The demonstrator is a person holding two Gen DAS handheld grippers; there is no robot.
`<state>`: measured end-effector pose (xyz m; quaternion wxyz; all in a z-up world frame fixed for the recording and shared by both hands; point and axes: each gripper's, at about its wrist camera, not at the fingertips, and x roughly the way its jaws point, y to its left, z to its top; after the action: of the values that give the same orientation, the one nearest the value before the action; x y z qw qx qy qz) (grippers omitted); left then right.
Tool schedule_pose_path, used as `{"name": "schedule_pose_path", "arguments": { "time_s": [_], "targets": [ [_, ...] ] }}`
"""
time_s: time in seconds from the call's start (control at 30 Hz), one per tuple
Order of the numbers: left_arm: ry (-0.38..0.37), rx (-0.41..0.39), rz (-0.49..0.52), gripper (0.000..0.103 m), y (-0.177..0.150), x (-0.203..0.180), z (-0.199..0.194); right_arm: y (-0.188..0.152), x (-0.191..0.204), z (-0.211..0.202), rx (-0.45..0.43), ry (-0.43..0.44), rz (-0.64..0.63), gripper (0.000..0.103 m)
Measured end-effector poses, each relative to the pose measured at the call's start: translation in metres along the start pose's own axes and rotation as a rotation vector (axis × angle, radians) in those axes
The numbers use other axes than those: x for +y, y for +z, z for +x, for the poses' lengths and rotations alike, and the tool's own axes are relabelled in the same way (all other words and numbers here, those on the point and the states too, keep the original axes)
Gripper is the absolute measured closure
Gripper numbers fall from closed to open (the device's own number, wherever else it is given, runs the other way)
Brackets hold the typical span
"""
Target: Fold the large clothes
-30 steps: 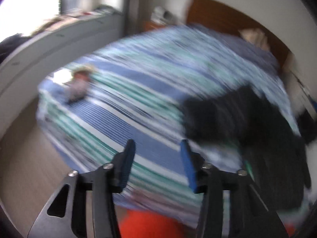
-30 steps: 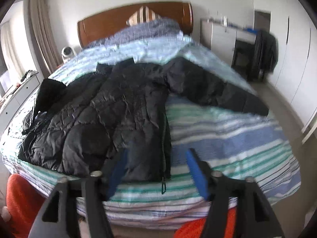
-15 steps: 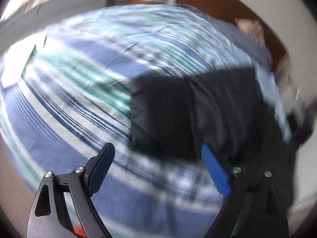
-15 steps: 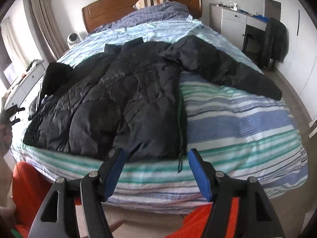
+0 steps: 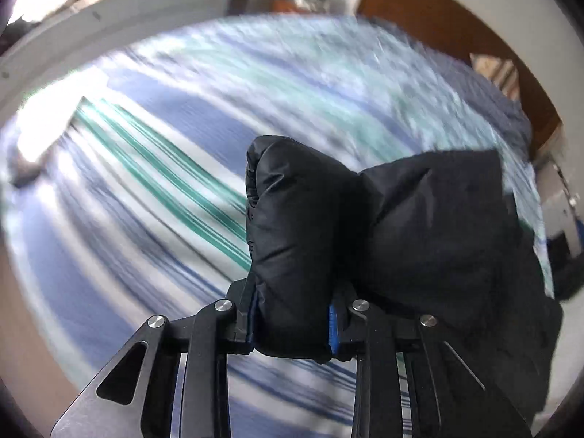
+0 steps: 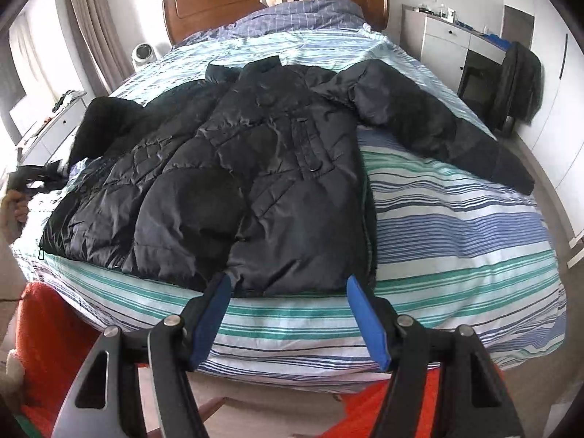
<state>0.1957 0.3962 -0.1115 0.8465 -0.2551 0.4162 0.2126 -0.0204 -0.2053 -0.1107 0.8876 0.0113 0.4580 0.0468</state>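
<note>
A large black puffer jacket lies spread on the striped bed, its right sleeve stretched toward the bed's right edge. In the left wrist view my left gripper is closing its jaws on the end of the jacket's left sleeve, which stands up between the blue pads and hides them. My right gripper hangs open just before the jacket's hem, with nothing between its fingers. The left gripper's body and the hand holding it show at the left edge of the right wrist view.
A wooden headboard and pillows close the far end of the bed. A white dresser runs along the left side, a cabinet and a chair with a dark garment stand on the right. Orange cloth lies near the foot.
My left gripper swept across the bed to the sleeve end, opened wide over it and then closed on it. My right gripper drifted slightly closer to the jacket's hem and stayed open.
</note>
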Motion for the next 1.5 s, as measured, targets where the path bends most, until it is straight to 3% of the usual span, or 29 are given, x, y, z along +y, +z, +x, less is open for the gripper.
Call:
{"name": "schedule_pose_path", "arguments": {
  "time_s": [0.1,0.13,0.2,0.27,0.33,0.37,0.43,0.57,0.67,0.73,0.8,0.93,1.17,1.33,1.4,1.43,1.5],
  "targets": [
    [0.114,-0.117,-0.011,0.074,0.029,0.039,-0.035,0.002,-0.009,-0.005,-0.027,-0.003,0.029,0.036],
    [0.107,-0.112,-0.007,0.074,0.035,0.049,-0.039,0.003,-0.011,-0.006,-0.037,-0.004,0.039,0.036],
    [0.167,-0.104,0.023,0.064,0.041,0.055,-0.038,0.006,-0.016,-0.007,-0.046,-0.005,0.057,0.036],
    [0.289,-0.126,0.096,0.043,0.035,0.048,-0.040,0.009,-0.022,-0.006,-0.047,-0.003,0.075,0.036],
    [0.306,-0.130,0.131,0.022,0.020,0.041,-0.048,0.011,-0.029,-0.004,-0.047,0.000,0.092,0.036],
    [0.271,-0.124,0.136,0.017,0.007,0.037,-0.051,0.012,-0.034,-0.004,-0.044,0.000,0.102,0.036],
    [0.197,-0.093,0.142,0.017,-0.014,0.028,-0.050,0.013,-0.045,-0.002,-0.039,-0.004,0.121,0.036],
    [-0.032,0.084,0.241,0.017,-0.091,-0.014,-0.043,0.018,-0.077,0.005,-0.028,-0.015,0.195,0.035],
    [-0.196,0.218,0.370,0.017,-0.159,-0.058,-0.047,0.021,-0.096,0.018,0.010,-0.006,0.241,0.034],
    [-0.266,0.265,0.406,0.017,-0.187,-0.076,-0.049,0.022,-0.103,0.026,0.032,0.017,0.258,0.034],
    [-0.284,0.263,0.410,0.015,-0.207,-0.087,-0.057,0.020,-0.106,0.032,0.038,0.071,0.279,0.034],
    [-0.306,0.257,0.341,0.013,-0.210,-0.082,-0.057,0.017,-0.104,0.045,0.044,0.168,0.305,0.032],
    [-0.313,0.252,0.322,0.008,-0.211,-0.076,-0.057,0.021,-0.081,0.074,0.060,0.199,0.216,0.032],
    [-0.287,0.237,0.348,0.006,-0.216,-0.086,-0.052,0.023,-0.074,0.087,0.070,0.263,0.224,0.033],
    [-0.298,0.234,0.330,0.006,-0.217,-0.083,-0.051,0.023,-0.066,0.084,0.074,0.234,0.185,0.051],
    [-0.303,0.236,0.319,0.010,-0.217,-0.081,-0.050,0.023,-0.061,0.082,0.073,0.215,0.161,0.066],
    [-0.306,0.256,0.326,0.037,-0.220,-0.079,-0.047,0.023,-0.056,0.077,0.068,0.209,0.144,0.075]
  ]
}}
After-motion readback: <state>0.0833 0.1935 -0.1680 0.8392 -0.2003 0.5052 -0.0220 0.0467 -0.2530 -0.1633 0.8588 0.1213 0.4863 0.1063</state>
